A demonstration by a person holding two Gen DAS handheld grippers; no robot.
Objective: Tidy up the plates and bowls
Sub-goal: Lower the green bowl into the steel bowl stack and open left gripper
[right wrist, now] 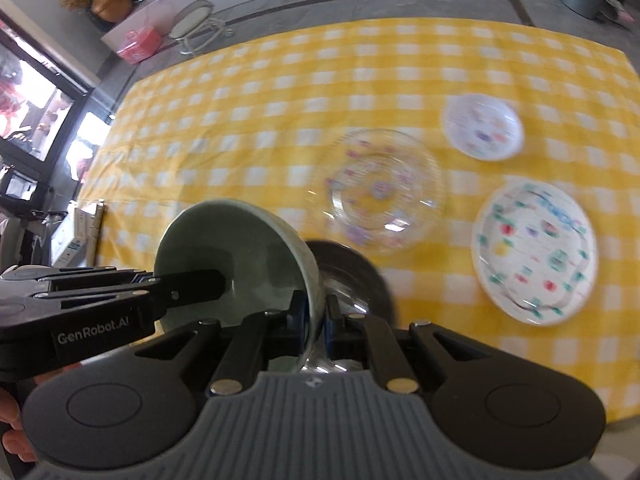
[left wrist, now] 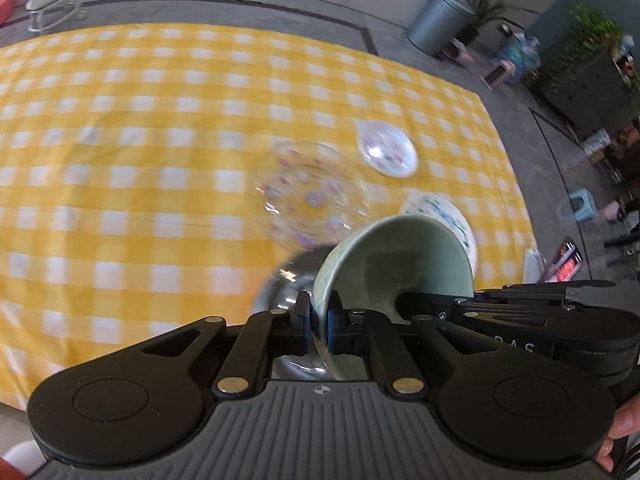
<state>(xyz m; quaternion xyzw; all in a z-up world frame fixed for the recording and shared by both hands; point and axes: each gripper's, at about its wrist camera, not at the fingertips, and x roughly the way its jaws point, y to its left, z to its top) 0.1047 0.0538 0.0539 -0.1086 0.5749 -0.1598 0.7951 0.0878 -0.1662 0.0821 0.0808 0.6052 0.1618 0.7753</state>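
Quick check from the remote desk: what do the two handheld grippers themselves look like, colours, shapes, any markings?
Both match: the left gripper and right gripper have a ribbed grey body, two round black side discs, black linkage bars with silver pivot pins, and blue pads on the black fingers. The left gripper's side carries white "GenRobot.AI" lettering. Bare fingertips show at the frame edges; no sleeves visible.

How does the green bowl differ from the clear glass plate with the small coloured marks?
The green bowl is opaque and deep; the glass plate is see-through and shallow. The bowl is held up off the table and tipped on its side, its rim pinched by the left gripper and the right gripper; the plate lies flat on the yellow checked cloth, untouched. Both are round.
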